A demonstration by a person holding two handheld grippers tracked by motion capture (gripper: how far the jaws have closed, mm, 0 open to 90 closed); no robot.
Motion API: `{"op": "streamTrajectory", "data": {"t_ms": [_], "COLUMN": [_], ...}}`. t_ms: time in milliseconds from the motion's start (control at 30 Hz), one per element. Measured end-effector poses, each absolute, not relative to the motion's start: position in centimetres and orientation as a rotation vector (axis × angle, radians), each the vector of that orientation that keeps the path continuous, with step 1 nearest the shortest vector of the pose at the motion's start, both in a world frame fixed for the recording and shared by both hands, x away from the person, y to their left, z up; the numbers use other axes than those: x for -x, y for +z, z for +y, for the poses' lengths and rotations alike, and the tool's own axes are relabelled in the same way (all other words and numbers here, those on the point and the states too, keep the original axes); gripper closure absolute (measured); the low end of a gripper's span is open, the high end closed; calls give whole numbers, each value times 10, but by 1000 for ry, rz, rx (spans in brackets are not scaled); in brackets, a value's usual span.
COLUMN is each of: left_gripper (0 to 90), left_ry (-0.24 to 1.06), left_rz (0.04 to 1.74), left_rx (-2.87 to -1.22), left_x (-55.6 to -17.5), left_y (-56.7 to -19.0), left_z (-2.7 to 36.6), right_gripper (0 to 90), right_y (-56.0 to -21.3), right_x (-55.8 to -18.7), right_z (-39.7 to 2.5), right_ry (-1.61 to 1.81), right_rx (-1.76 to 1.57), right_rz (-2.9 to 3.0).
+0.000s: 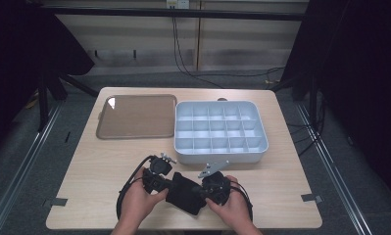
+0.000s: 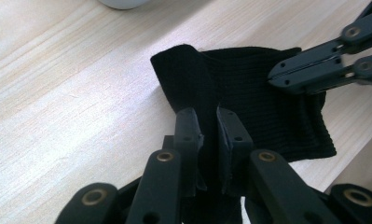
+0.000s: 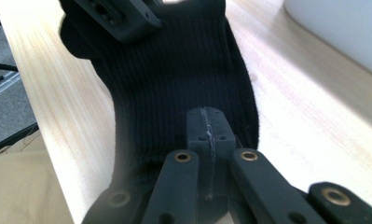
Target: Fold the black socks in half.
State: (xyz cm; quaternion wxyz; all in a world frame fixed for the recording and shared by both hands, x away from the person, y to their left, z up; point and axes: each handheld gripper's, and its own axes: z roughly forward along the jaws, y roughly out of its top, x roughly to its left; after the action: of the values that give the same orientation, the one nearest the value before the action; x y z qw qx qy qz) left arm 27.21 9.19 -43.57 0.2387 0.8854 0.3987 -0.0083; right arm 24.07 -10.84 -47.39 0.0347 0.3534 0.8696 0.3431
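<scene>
Black sock (image 1: 184,194) lies at near centre of worktop (image 1: 95,171). Left gripper (image 2: 210,135) jaws pinch its left end; right gripper (image 3: 207,133) jaws fully closed on right end. Judgement: keep tension even, lift both ends level toward divided box (image 1: 220,131).

Black two-jaw tool (image 2: 210,128), brass-coloured pivot screws

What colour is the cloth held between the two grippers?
Black, finely ribbed cloth; the right gripper view shows it best.
</scene>
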Motion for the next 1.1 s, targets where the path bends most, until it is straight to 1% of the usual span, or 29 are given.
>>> {"op": "streamTrajectory", "data": {"t_ms": [100, 300, 667, 933, 1100], "left_gripper": [797, 797, 799, 800, 802], "left_ry": [-49, -29, -58, -102, -96], "left_rz": [1085, 1050, 975, 943, 952], "left_rx": [-2410, -2419, -2423, -2443, -2456], "left_x": [-272, -268, -263, -258, -258], "left_y": [-435, -429, -420, -431, -435], "left_z": [92, 89, 84, 72, 68], "right_gripper": [900, 900, 900, 900, 900], "right_y": [-478, -486, -489, -490, -490], "right_x": [-241, -243, -247, -247, -248], "right_z": [-107, -102, -88, -86, -88], "right_ry": [1071, 1077, 1115, 1135, 1139], "right_rx": [-1099, -1094, -1103, -1101, -1104], "right_rz": [2679, 2679, 2669, 2659, 2664]}}
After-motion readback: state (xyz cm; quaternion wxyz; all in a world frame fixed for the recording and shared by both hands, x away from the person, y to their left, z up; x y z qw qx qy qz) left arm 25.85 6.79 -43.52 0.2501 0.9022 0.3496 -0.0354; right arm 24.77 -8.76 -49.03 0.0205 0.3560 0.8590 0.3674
